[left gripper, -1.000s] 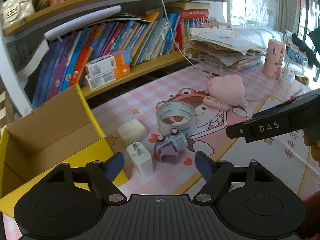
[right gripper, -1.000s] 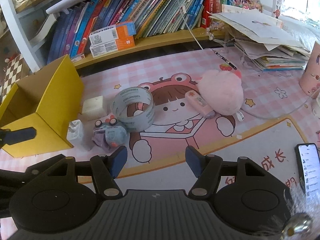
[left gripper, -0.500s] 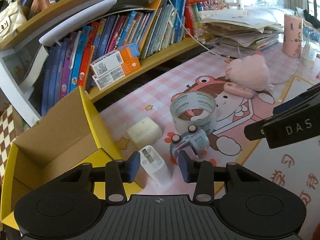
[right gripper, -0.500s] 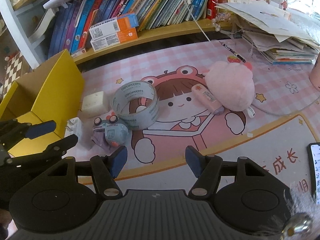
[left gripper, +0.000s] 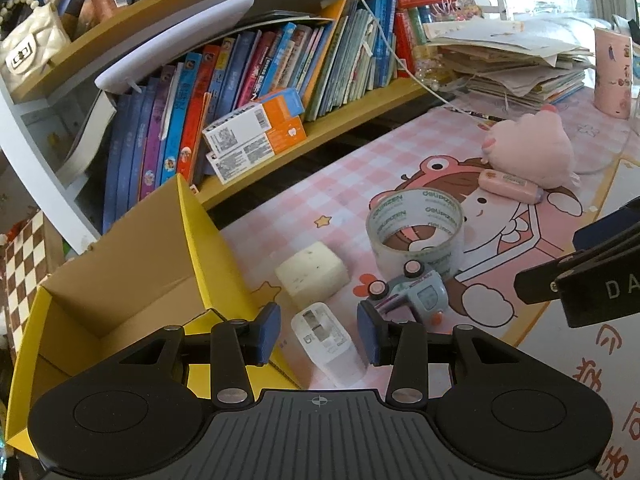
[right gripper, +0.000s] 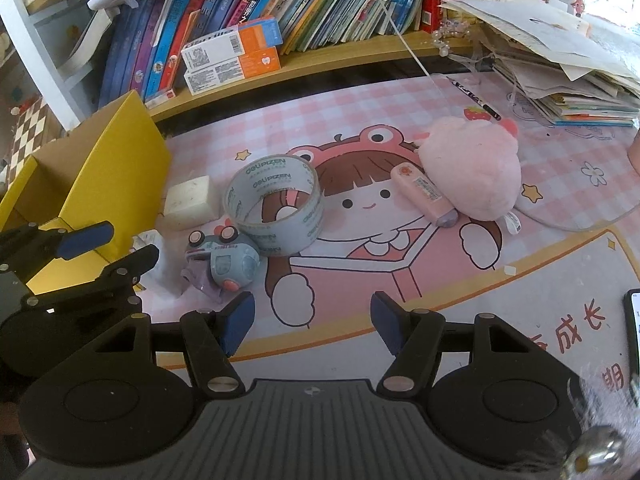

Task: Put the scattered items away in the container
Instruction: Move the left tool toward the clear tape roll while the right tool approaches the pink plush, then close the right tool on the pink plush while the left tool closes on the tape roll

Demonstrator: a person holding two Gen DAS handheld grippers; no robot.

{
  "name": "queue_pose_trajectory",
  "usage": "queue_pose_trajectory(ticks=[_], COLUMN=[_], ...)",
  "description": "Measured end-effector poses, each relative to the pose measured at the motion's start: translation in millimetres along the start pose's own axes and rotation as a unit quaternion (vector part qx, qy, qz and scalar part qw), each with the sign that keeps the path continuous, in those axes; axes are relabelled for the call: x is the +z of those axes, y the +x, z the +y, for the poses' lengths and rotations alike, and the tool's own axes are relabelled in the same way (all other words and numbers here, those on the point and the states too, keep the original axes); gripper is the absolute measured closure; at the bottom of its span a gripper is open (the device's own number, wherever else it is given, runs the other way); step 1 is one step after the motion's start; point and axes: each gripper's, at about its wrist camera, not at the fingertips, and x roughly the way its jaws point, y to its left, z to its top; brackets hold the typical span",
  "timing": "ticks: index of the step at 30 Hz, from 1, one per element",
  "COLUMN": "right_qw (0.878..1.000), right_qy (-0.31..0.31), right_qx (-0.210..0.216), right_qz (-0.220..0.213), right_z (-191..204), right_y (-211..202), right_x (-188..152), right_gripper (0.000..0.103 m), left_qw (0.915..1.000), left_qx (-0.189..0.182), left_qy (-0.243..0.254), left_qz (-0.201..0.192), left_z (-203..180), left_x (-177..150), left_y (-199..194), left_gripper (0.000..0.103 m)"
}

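Observation:
A white charger (left gripper: pixel 332 348) lies on the pink mat right beside the open yellow cardboard box (left gripper: pixel 200 248). My left gripper (left gripper: pixel 318 320) straddles it, with the jaws narrowed and a thin gap still showing by the left pad, so it is open. Next to the charger are a blue-grey toy car (left gripper: pixel 420 292), a clear tape roll (left gripper: pixel 420 256) and a cream block (left gripper: pixel 312 276). Farther right lie a pink plush (right gripper: pixel 472 172) and a pink tube (right gripper: pixel 424 192). My right gripper (right gripper: pixel 312 320) hangs open over the mat with nothing between its fingers.
A low shelf of books (left gripper: pixel 248 80) runs along the back, with orange and white cartons (left gripper: pixel 256 132) in front. A pile of papers (right gripper: pixel 560 52) fills the back right, with a pink cup (left gripper: pixel 612 68) nearby. A phone (right gripper: pixel 632 328) lies at the right edge.
My left gripper has come forward and down over the white charger, and its jaws have narrowed around it. The right gripper has stayed in place.

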Motion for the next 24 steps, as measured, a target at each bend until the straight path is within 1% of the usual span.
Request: queue_pose_trajectory(ticks=[5,8,14,17,20,24], right_qw=[1.0,1.0,0.999,0.998,0.998,0.996], right_qy=[0.005,0.007,0.007,0.004,0.006,0.012], right_qx=[-0.015,-0.024,-0.039,-0.05,-0.062,-0.081], right_qz=[-0.011,-0.017,-0.028,-0.032,-0.033,-0.043], right_z=[-9.2,-16.0,-28.8,-36.8,-45.7,-56.1], right_y=[3.7,5.6,12.2,18.2,24.8,29.4], right_x=[5.5,10.0,18.5,22.6,27.5,35.8], right_gripper=[0.04,0.04,0.04,0.04,0.044,0.044], left_qw=[0.9998,0.9991,0.9963,0.996,0.9961,0.996], left_qx=[-0.02,-0.039,-0.077,-0.082,-0.082,-0.083], left_qy=[0.002,0.004,0.031,0.033,0.031,0.03], left_qz=[-0.006,-0.018,-0.022,-0.016,-0.011,-0.009], left_z=[-3.7,-7.2,-22.5,-25.2,-25.2,-25.2], left_x=[-0.5,0.7,1.9,1.5,1.9,2.8], left_y=[-2.4,-5.6,-4.8,-0.6,3.3,5.0], left_gripper=[0.062,0.061,0.059,0.059,0.059,0.059])
